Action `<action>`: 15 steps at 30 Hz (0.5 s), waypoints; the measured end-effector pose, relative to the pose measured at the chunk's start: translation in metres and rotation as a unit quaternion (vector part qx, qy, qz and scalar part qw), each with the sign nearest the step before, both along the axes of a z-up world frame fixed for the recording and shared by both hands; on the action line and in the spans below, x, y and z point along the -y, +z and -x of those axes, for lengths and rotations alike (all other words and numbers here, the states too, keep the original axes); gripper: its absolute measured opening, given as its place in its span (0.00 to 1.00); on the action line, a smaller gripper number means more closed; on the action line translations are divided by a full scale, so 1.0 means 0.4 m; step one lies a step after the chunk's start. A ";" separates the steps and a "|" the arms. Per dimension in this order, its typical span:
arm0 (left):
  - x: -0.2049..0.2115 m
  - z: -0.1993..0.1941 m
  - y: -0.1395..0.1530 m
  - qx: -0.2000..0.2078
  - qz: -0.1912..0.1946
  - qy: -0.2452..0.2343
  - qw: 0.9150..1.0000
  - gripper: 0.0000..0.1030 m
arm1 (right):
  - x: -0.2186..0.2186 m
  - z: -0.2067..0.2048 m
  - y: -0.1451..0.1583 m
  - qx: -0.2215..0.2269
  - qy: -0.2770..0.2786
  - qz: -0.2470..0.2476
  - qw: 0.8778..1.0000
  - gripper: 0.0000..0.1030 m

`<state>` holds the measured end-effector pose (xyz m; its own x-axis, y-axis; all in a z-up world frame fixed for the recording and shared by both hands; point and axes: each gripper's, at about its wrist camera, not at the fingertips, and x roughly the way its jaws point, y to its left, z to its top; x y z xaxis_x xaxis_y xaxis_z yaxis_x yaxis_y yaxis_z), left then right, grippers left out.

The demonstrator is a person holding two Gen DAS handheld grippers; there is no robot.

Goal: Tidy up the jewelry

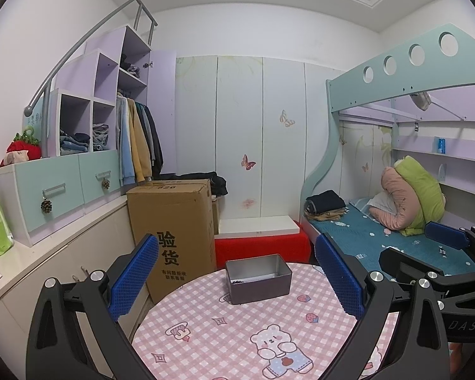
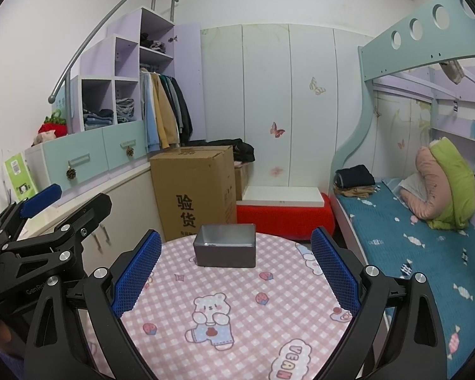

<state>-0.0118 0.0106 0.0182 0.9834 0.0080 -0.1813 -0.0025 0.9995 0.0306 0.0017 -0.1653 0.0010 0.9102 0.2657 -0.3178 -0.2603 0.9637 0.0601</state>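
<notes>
Pink checked cloth covers the round bench point(image 1: 237, 332) in a child's bedroom, and the grey metal tin point(image 1: 258, 277) sits open-topped ahead of both grippers, a few dark beads point(image 1: 237, 282) visible in its near left corner; no other jewelry shows on the cloth. Judging from this, the next piece should be lowered straight over the tin's mouth, clear of the rim, before release. Left gripper point(image 1: 237, 280) and right gripper point(image 2: 236, 272) both hover level above the bench, jaws wide and empty, side by side and aimed at the tin.
</notes>
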 end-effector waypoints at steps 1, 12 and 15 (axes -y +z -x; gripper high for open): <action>0.000 0.000 0.000 0.000 0.000 0.000 1.000 0.93 | 0.000 0.000 -0.001 -0.001 0.000 0.000 1.000 0.90; 0.001 -0.003 -0.003 -0.001 0.000 0.000 1.000 0.93 | 0.000 -0.002 -0.005 -0.002 -0.001 0.000 1.000 0.90; 0.002 -0.005 -0.005 -0.002 0.000 0.000 1.000 0.93 | 0.000 -0.002 -0.004 -0.002 -0.001 0.000 1.000 0.90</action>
<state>-0.0099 0.0099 0.0161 0.9828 0.0079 -0.1846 -0.0022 0.9995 0.0311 0.0026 -0.1654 -0.0005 0.9093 0.2642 -0.3214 -0.2584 0.9641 0.0614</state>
